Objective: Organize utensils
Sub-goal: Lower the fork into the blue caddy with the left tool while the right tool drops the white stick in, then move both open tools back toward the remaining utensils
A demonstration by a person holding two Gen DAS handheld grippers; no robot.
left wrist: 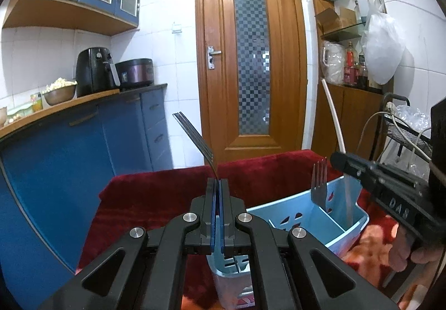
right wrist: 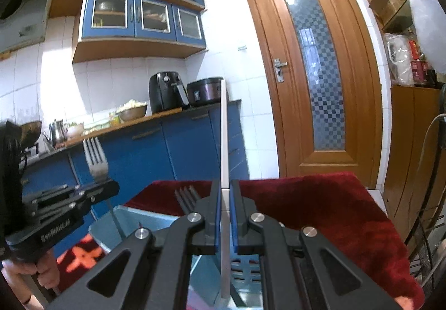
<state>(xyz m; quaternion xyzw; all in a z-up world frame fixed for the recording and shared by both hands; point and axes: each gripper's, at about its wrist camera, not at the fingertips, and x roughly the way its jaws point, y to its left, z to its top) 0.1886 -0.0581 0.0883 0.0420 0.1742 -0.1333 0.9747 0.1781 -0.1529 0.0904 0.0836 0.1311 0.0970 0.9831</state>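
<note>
My left gripper (left wrist: 218, 184) is shut on a fork (left wrist: 195, 140), tines up and leaning left, above the light blue utensil holder (left wrist: 348, 221). The same fork (right wrist: 96, 162) shows in the right wrist view above the left gripper (right wrist: 110, 187). My right gripper (right wrist: 225, 187) is shut on a flat steel utensil, seemingly a knife (right wrist: 223, 131), held edge-on and upright over the holder (right wrist: 133, 215). In the left wrist view the right gripper (left wrist: 338, 159) holds that knife (left wrist: 348, 198) down into the holder. Another fork (left wrist: 320, 184) stands in the holder, tines up; it also shows in the right wrist view (right wrist: 186, 197).
The holder sits on a table under a dark red cloth (left wrist: 156, 198). A blue kitchen counter (left wrist: 69, 143) with an air fryer (left wrist: 93, 73), a cooker and a bowl stands left. A wooden door (left wrist: 251, 59) is behind; shelves and a wire rack (left wrist: 404, 129) are right.
</note>
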